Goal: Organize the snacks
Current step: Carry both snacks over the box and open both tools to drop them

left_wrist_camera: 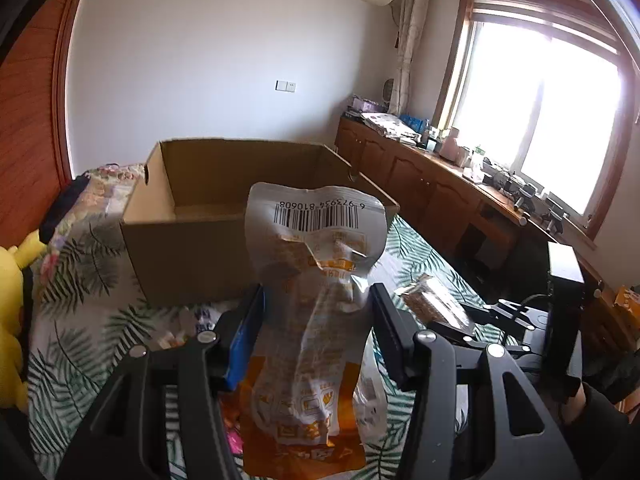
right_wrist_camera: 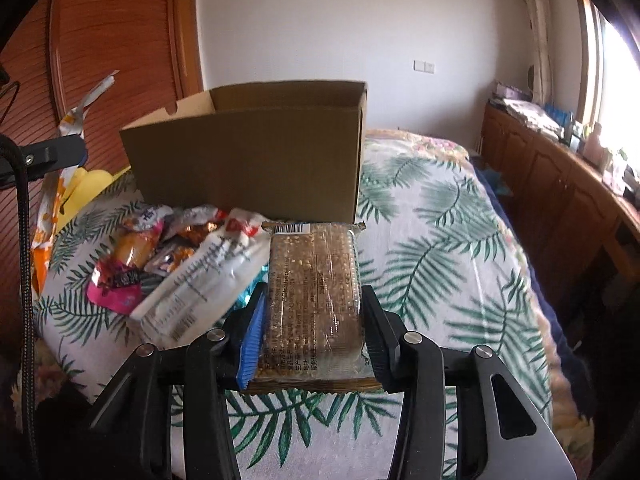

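My left gripper (left_wrist_camera: 316, 304) is shut on a silver and orange snack bag (left_wrist_camera: 316, 256), held upright above the bed, just in front of the open cardboard box (left_wrist_camera: 192, 264). My right gripper (right_wrist_camera: 314, 300) is shut on a clear-wrapped brown grain bar pack (right_wrist_camera: 314, 280), held in front of the same box (right_wrist_camera: 248, 164). That pack and the right gripper also show in the left wrist view (left_wrist_camera: 432, 300), to the right of the bag. A pile of loose snack packets (right_wrist_camera: 176, 260) lies on the bed left of the right gripper.
The bed has a palm-leaf cover (right_wrist_camera: 440, 260). A yellow plush toy (left_wrist_camera: 12, 312) lies at the bed's left edge. Wooden cabinets (left_wrist_camera: 432, 184) with clutter run under the window on the right. A wooden wardrobe (right_wrist_camera: 112, 52) stands behind the box.
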The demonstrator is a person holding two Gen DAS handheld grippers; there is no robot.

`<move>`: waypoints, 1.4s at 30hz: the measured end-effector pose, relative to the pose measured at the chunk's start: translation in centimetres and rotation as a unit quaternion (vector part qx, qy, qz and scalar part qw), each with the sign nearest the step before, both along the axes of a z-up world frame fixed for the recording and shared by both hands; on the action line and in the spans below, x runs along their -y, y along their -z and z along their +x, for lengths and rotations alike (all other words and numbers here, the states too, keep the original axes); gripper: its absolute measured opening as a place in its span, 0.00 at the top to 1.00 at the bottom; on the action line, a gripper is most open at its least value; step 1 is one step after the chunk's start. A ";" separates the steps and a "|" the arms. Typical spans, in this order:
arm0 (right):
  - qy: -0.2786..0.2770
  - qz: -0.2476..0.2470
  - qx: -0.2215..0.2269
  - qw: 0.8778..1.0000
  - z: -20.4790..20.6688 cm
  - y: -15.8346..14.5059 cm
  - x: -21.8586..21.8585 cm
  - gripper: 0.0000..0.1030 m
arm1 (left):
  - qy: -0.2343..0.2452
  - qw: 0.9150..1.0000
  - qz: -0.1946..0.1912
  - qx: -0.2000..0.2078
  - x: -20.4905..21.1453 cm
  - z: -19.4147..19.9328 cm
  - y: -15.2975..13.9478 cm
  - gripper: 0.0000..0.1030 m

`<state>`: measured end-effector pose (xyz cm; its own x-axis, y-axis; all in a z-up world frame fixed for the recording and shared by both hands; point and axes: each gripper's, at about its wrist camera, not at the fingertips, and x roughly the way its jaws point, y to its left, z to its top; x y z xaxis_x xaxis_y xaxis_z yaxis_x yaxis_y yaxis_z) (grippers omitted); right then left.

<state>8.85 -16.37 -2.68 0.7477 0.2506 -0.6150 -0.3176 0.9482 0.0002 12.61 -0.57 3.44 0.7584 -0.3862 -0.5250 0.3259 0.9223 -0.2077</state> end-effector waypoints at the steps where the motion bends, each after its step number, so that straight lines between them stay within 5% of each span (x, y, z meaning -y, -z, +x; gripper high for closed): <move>1: 0.000 -0.001 0.003 1.000 0.1 -0.3 0.0 0.56 | -0.002 1.000 0.003 0.003 -0.2 0.3 -0.4 0.49; 22: -0.030 -0.004 0.039 0.999 2.8 -6.9 -2.5 0.56 | -0.020 0.999 0.048 0.014 -0.2 4.7 -5.6 0.48; 42: -0.017 -0.009 0.012 1.000 11.1 -8.2 -4.1 0.56 | -0.041 0.997 0.069 -0.012 0.7 13.9 -5.0 0.48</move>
